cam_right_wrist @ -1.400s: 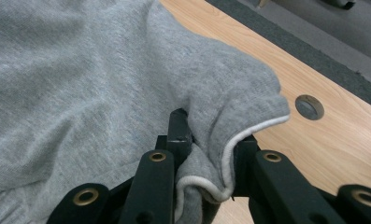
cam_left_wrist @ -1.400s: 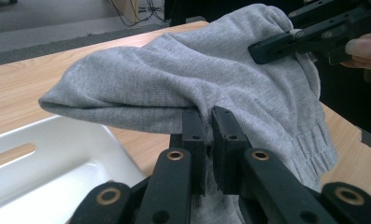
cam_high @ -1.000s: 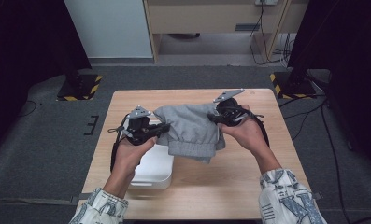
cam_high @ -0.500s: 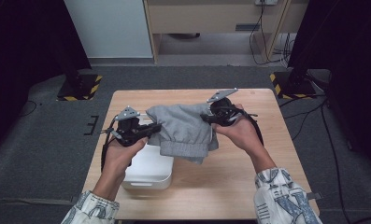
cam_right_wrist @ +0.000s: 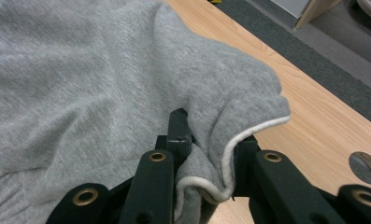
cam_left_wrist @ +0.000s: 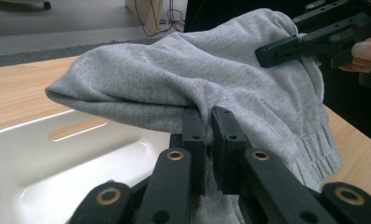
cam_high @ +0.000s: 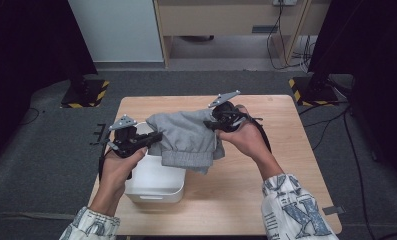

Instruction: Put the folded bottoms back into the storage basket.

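Grey sweatpants (cam_high: pixel 188 140) hang above the white bin (cam_high: pixel 153 182), pinched at opposite edges by the left gripper (cam_high: pixel 153 137) and right gripper (cam_high: pixel 210 125).

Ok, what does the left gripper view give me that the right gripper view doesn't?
The left gripper view alone shows the white plastic bin below the cloth, and the right gripper clamped on the far edge. The right gripper view alone shows a white-trimmed hem fold pinched between that gripper's own fingers, and a round grey insert in the table top. Both show the grey folded sweat garment held taut and lifted over the light wooden table, with each view's own fingers closed on fabric.
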`<action>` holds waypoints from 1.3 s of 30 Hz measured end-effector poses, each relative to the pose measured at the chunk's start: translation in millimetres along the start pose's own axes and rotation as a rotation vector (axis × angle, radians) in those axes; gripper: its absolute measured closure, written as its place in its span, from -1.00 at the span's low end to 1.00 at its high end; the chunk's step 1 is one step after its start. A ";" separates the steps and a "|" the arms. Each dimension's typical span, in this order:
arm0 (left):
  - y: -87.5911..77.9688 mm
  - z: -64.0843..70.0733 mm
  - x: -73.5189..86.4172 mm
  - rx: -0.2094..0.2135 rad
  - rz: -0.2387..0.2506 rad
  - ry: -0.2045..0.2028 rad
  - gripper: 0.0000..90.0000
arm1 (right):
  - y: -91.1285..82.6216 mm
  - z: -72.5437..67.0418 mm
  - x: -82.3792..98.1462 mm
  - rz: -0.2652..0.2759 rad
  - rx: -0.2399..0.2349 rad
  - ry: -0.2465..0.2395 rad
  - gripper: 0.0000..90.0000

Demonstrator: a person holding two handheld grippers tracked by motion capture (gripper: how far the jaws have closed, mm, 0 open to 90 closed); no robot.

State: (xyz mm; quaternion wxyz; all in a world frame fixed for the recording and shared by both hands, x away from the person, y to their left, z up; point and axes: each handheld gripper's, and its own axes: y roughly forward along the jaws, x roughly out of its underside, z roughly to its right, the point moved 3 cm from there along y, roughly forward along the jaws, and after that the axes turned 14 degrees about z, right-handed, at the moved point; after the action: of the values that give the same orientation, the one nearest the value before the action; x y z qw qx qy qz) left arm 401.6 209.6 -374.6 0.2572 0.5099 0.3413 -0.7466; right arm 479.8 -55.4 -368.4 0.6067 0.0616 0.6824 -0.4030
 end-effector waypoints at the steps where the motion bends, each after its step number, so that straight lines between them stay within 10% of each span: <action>1: 0.0 0.0 0.0 0.000 0.000 0.000 0.88 | 1.4 -0.6 -0.1 0.001 -0.002 0.006 0.69; 39: -14.0 -12.4 -2.1 -0.019 -0.004 -0.012 0.88 | 14.4 -4.7 -9.5 0.012 -0.044 0.023 0.69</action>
State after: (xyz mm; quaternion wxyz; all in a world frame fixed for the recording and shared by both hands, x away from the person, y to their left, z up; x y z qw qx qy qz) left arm 399.4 228.1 -372.2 0.2627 0.5022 0.3477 -0.7469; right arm 486.8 -39.0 -367.2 0.6026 0.0569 0.6977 -0.3833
